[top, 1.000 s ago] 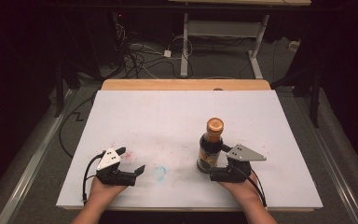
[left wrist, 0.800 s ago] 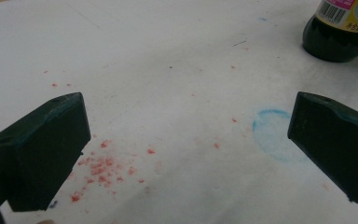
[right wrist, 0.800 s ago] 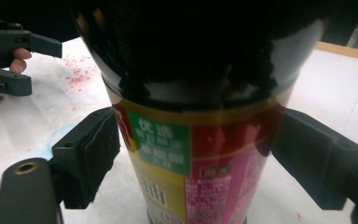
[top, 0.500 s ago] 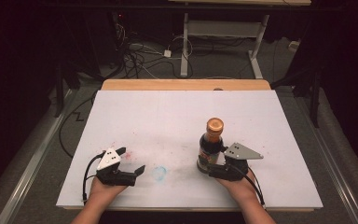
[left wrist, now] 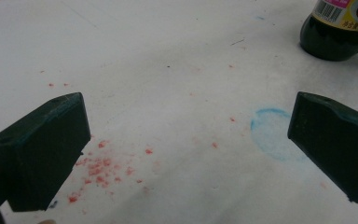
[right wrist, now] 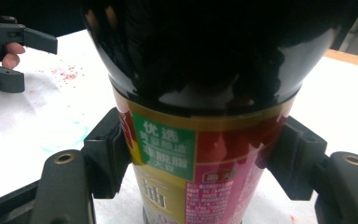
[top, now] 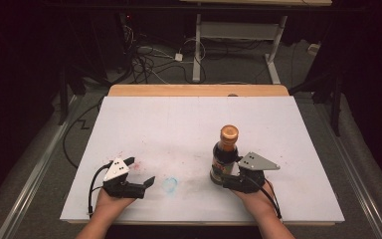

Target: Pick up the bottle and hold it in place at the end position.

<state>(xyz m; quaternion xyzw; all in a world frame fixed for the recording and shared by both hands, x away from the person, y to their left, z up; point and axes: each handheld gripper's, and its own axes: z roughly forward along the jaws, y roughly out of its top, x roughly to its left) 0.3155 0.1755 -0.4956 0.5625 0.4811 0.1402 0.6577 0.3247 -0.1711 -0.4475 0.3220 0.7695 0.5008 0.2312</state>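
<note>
A dark sauce bottle (top: 225, 157) with an orange cap stands upright on the white table top (top: 179, 129), right of centre near the front. My right gripper (top: 220, 178) is shut on its lower body, and in the right gripper view both jaws press the red, green and yellow label of the bottle (right wrist: 191, 140). My left gripper (top: 140, 171) rests at the front left, open, with bare table between its jaws. The left gripper view shows the bottle's base (left wrist: 340, 28) at the far right corner. The left gripper (right wrist: 28, 58) also shows in the right gripper view.
A faint blue ring mark (top: 169, 184) and red specks (left wrist: 102, 168) stain the table between the grippers. A wooden strip (top: 199, 90) runs along the table's far edge. Cables (top: 149, 59) and a white stand's legs (top: 273, 45) lie on the floor beyond.
</note>
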